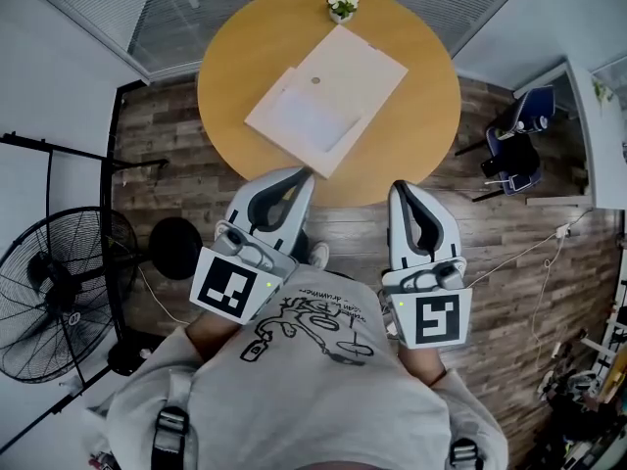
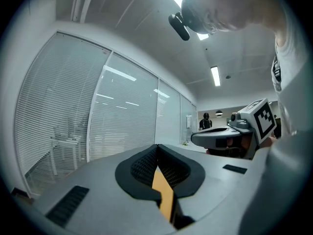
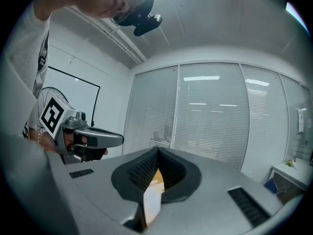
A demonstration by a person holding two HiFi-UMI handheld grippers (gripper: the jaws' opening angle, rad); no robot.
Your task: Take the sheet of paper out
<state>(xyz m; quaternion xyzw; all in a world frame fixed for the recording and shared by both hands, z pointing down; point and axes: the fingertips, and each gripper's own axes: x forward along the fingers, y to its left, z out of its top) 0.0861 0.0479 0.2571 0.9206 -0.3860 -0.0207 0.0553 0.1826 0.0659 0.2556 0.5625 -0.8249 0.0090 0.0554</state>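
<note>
wooden round table, white envelope, plank floor

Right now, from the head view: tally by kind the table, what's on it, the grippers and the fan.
grippers: 2, left gripper and right gripper, jaws closed on both
round table: 1
white envelope: 1
flower pot: 1
floor fan: 1
Total: 6
</note>
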